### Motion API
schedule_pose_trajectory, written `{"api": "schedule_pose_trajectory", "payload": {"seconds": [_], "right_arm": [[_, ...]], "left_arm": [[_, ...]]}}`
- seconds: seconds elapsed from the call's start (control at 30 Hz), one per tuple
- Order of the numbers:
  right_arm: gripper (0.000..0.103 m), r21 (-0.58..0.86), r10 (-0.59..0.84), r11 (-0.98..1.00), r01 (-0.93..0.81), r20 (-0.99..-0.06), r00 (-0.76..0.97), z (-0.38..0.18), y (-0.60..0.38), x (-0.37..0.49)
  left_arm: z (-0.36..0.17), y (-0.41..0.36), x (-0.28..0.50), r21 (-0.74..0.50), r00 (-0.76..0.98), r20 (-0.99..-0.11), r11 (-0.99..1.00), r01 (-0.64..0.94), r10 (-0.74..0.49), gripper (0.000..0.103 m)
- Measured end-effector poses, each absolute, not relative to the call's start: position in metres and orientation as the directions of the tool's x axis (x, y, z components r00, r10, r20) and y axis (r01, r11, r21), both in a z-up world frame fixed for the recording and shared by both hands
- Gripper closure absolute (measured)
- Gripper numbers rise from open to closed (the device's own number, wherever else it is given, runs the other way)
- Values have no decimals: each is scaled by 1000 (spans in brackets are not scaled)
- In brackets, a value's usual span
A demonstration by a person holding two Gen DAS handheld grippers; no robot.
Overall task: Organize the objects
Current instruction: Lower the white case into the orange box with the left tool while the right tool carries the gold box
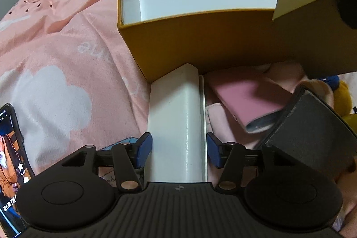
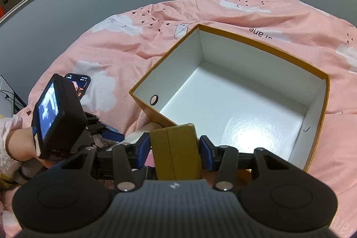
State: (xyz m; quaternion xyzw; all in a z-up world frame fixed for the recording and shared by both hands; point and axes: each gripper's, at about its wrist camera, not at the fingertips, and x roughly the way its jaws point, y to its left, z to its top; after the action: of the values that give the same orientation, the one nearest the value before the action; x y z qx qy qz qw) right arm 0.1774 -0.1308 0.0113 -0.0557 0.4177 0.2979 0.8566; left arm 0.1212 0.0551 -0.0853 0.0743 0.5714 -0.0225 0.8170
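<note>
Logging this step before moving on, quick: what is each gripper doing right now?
Left gripper: jaws around the white box; the grip cannot be told.
Right gripper: jaws around the small gold box; the grip cannot be told.

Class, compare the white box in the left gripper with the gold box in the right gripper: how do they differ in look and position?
The white box is glossy and plain; the gold box is matte with a seam down its face.
The white box looks long and reaches to the outer wall of the orange box; the gold box looks short and is held at that box's near edge.
Both sit between blue fingers, in the left gripper and right gripper.
</note>
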Motion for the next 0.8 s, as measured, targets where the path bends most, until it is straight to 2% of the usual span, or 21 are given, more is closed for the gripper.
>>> {"api": "schedule_pose_trajectory", "payload": {"seconds": [0.13, 0.37, 0.57, 0.8], "right_arm": [[53, 140, 456, 820, -555, -745, 486, 13, -132, 174], [53, 148, 455, 827, -543, -743, 491, 12, -136, 173], [53, 147, 453, 832, -535, -737, 502, 13, -139, 173], [53, 131, 438, 845, -518, -725, 531, 19, -142, 174]], "left_arm": [[-84, 40, 115, 177, 382, -919, 969, 170, 100, 49], [-75, 40, 109, 188, 414, -905, 965, 184, 97, 61], [-59, 56, 103, 89, 442, -897, 988, 126, 24, 69], [-22, 72, 81, -46, 520, -852, 998, 53, -67, 69]]}}
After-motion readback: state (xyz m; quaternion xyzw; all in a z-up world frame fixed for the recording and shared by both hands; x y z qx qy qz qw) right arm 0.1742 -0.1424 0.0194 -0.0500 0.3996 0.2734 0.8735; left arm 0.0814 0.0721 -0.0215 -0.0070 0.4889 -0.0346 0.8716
